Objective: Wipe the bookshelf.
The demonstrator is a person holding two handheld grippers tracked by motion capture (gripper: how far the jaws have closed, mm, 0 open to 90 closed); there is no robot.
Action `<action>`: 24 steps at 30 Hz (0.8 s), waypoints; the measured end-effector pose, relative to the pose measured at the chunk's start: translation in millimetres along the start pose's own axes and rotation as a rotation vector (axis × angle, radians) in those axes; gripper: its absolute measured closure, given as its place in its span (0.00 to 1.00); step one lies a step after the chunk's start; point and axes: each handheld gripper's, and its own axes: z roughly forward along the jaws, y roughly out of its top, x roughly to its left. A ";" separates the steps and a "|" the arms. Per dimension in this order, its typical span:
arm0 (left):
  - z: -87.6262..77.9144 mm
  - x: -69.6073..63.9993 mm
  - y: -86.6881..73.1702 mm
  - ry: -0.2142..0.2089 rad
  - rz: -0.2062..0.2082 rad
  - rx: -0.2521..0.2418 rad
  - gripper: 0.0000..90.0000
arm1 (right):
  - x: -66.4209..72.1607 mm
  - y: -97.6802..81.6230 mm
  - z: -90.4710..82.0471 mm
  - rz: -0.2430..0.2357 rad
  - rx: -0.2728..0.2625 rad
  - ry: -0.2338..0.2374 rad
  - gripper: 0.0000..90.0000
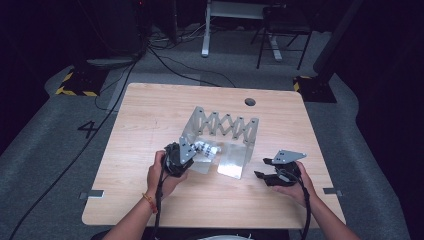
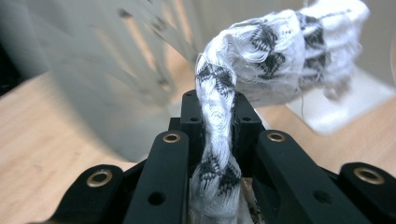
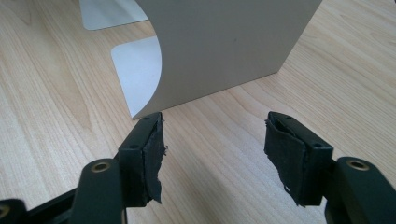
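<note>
Closest to the lens in the left gripper view, the black fingers (image 2: 189, 154) of the left gripper (image 2: 212, 140) are clamped tight on a black-and-white woven cloth (image 2: 261, 56). So the cloth runs up between them as a twisted strand, then bunches into a fat wad at the upper right of that frame, hanging over the surface.

From the high view, the left gripper (image 1: 179, 159) sits at lower centre-left, the person's left hand (image 1: 161, 176) wrapped around it, forearm coming up from the bottom edge. It's right at the open front of a folding metal rack (image 1: 225, 124) with a zigzag back wall, and the cloth (image 1: 206, 149) pokes into that opening.

Over at lower right, the right gripper (image 1: 266, 169) rests low on the wooden surface (image 1: 150, 110), fingers (image 3: 144, 158) spread apart with nothing between them, just beside the rack's right side panel (image 3: 224, 46).
</note>
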 end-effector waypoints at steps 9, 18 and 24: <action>-20.6 9.5 24.6 0.049 0.015 -0.102 0.88 | -1.0 -1.1 1.8 0.008 0.003 0.008 0.43; -26.1 29.2 57.2 0.086 0.007 -0.134 0.88 | -0.1 -0.8 3.2 0.003 0.012 0.009 0.43; -13.3 23.6 51.8 0.056 -0.001 -0.117 0.88 | -0.6 -1.5 3.3 0.006 0.014 0.010 0.43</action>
